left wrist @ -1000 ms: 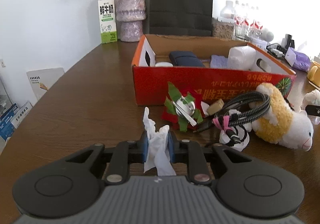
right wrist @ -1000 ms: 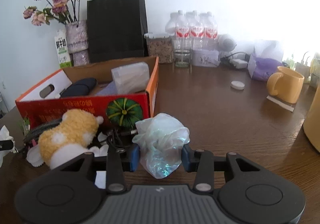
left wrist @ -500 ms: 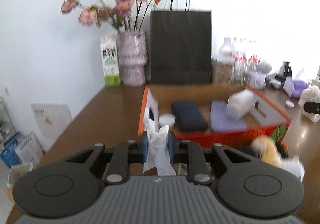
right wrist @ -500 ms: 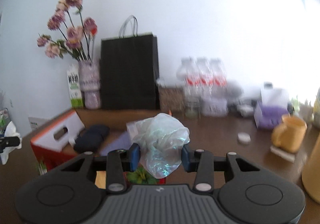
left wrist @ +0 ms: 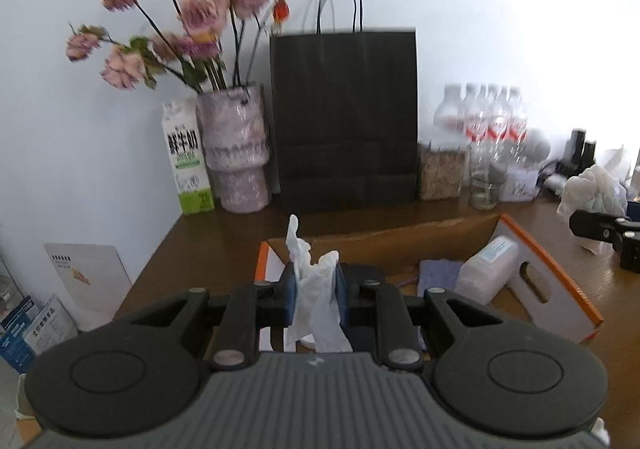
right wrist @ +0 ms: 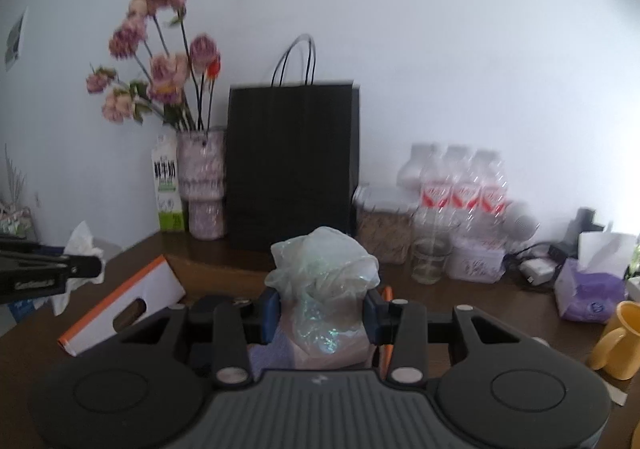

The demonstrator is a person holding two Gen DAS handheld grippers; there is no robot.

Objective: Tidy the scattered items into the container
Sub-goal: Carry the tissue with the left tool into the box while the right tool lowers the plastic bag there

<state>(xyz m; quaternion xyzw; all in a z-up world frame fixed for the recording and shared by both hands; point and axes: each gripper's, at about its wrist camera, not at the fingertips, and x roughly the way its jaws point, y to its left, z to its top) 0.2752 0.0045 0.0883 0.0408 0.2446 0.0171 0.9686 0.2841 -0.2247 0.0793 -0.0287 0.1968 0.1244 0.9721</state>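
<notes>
My left gripper [left wrist: 316, 291] is shut on a crumpled white tissue [left wrist: 314, 301] and hangs above the near left corner of the orange cardboard box [left wrist: 560, 289]. Inside the box lie a purple cloth [left wrist: 438, 275] and a white plastic pack [left wrist: 486, 269]. My right gripper [right wrist: 322, 313] is shut on a crumpled clear plastic bag [right wrist: 324, 281], held over the box, whose white flap with a handle hole [right wrist: 124, 303] shows at the left. The right gripper with its bag [left wrist: 592, 195] appears at the right edge of the left wrist view. The left gripper with its tissue [right wrist: 82, 249] shows at the left of the right wrist view.
Against the wall stand a black paper bag [left wrist: 346, 117], a vase of pink flowers [left wrist: 234, 149], a milk carton [left wrist: 186, 161], water bottles [right wrist: 454, 185], a grain jar [left wrist: 440, 173] and a glass [right wrist: 430, 261]. A purple tissue box [right wrist: 592, 289] and a yellow mug [right wrist: 620, 337] sit right.
Both grippers have risen and moved toward the box, each keeping its hold. The plush toy, cables and red-green ornament in front of the box have dropped out of view.
</notes>
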